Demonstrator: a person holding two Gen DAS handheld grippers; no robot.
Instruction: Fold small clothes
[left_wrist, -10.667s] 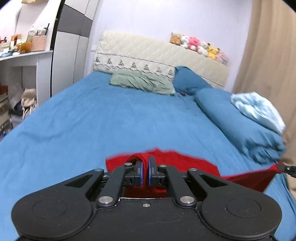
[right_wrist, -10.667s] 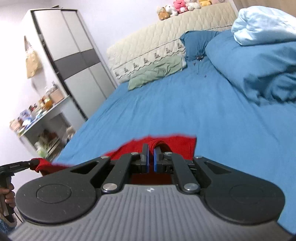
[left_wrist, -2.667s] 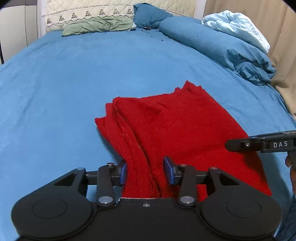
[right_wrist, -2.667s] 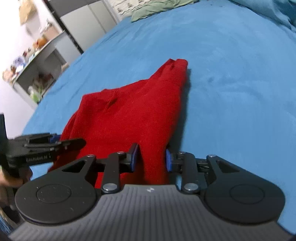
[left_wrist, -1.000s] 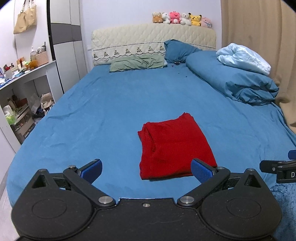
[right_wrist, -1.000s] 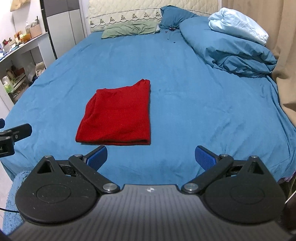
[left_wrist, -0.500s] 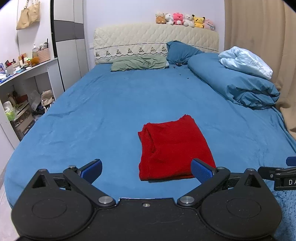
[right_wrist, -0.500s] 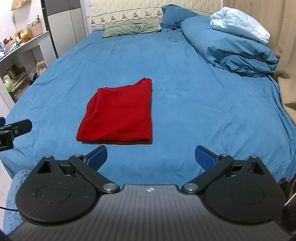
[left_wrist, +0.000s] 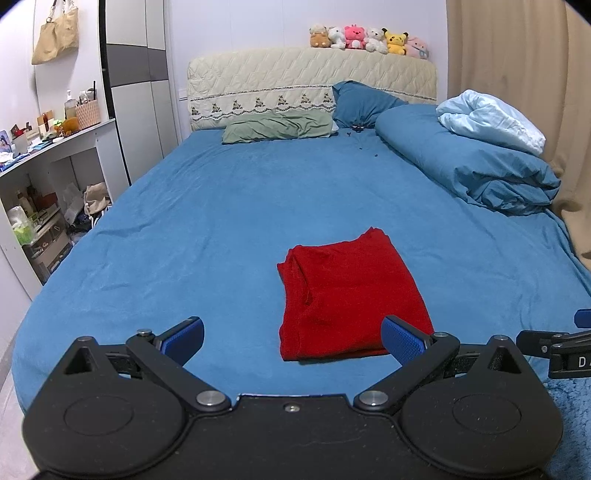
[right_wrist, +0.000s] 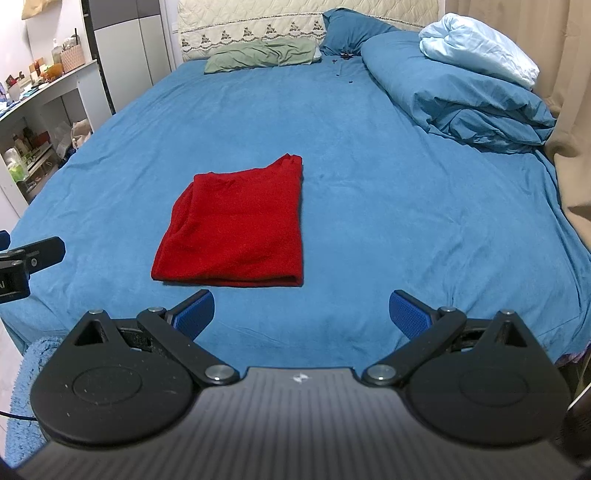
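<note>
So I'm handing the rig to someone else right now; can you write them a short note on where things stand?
Left tongs: open, holding nothing, held back from the bed's near edge.
Right tongs: open, holding nothing, also clear of the cloth.
Red garment: lies folded in a flat rectangle on the blue bedsheet, near the foot of the bed, touched by neither tool.
Done: this piece looks folded.
Left: no other small clothes to fold are in view; perhaps tidy the bunched left edge.

blue bed (left_wrist: 207, 236), folded red garment (left_wrist: 351, 291), green pillow (left_wrist: 277, 127), blue duvet (left_wrist: 472, 173)
</note>
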